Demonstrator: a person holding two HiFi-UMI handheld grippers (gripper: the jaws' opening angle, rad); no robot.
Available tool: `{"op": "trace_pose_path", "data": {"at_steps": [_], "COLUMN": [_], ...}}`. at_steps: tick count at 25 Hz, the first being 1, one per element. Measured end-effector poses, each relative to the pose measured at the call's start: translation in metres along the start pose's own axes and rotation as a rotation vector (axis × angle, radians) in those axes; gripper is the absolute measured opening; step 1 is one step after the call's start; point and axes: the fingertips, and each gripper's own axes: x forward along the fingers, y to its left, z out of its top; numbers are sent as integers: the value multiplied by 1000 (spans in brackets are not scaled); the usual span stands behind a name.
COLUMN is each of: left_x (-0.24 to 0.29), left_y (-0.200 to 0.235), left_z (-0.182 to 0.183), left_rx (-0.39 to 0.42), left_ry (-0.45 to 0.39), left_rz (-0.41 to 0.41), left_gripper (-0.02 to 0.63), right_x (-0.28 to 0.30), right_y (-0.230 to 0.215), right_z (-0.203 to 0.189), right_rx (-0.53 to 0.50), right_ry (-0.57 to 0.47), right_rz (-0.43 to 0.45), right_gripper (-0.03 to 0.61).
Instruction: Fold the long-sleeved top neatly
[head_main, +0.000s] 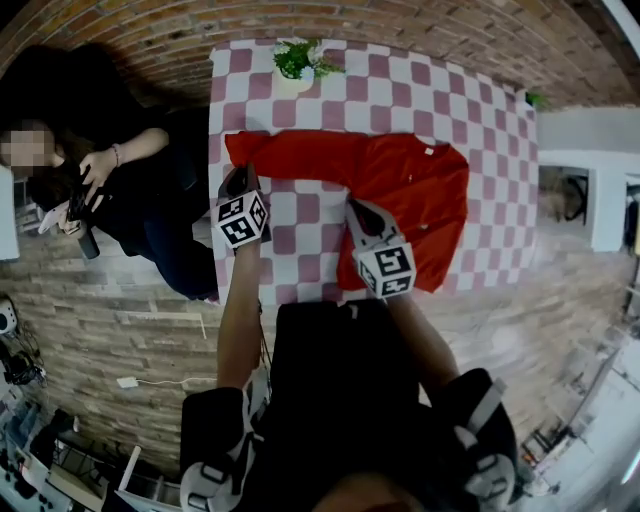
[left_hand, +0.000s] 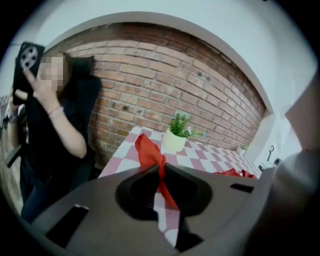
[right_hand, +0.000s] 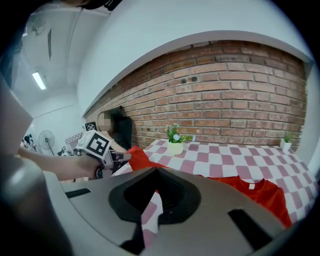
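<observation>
A red long-sleeved top (head_main: 420, 200) lies on the pink-and-white checked table (head_main: 300, 235), its body at the right and one sleeve (head_main: 290, 155) stretched out to the left. My left gripper (head_main: 238, 180) is at that sleeve's end. In the left gripper view the sleeve cloth (left_hand: 146, 150) is pinched between the shut jaws of the left gripper (left_hand: 160, 169) and lifted off the table. My right gripper (head_main: 355, 207) sits at the left edge of the top's body. Its jaws (right_hand: 156, 172) are shut, and a sliver of red cloth shows between them. The neck label side of the top (right_hand: 255, 192) lies to its right.
A small potted plant (head_main: 297, 62) stands at the far edge of the table. A person in black (head_main: 120, 190) sits close to the table's left side, holding up a phone (left_hand: 27, 57). A brick wall (right_hand: 225, 100) rises behind the table. White furniture (head_main: 600, 190) stands at the right.
</observation>
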Motion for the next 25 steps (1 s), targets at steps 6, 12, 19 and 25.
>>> {"op": "trace_pose_path", "data": {"at_steps": [6,12,19,25], "left_x": [-37,-62,-89,-103], "left_y": [-101,-216,-336,-417], "left_z": [38,35,-15,-73], "left_rx": [329,562,689,757], "left_ry": [-109,-168,-147,-96], "left_rz": [-118,-268,-402,-495], "left_gripper": [40,40,40,40], "right_x": [-52,-109,-180,-233], "right_y": [-50,-102,-154,-197], "right_z": [-13,-27,-58,-89], "right_rx": [80,137,191,233], "right_ry": [-32,-83,-118,-138], "right_rz": [-99,-194,-260,-308], "right_gripper": [9,9,9,9]}}
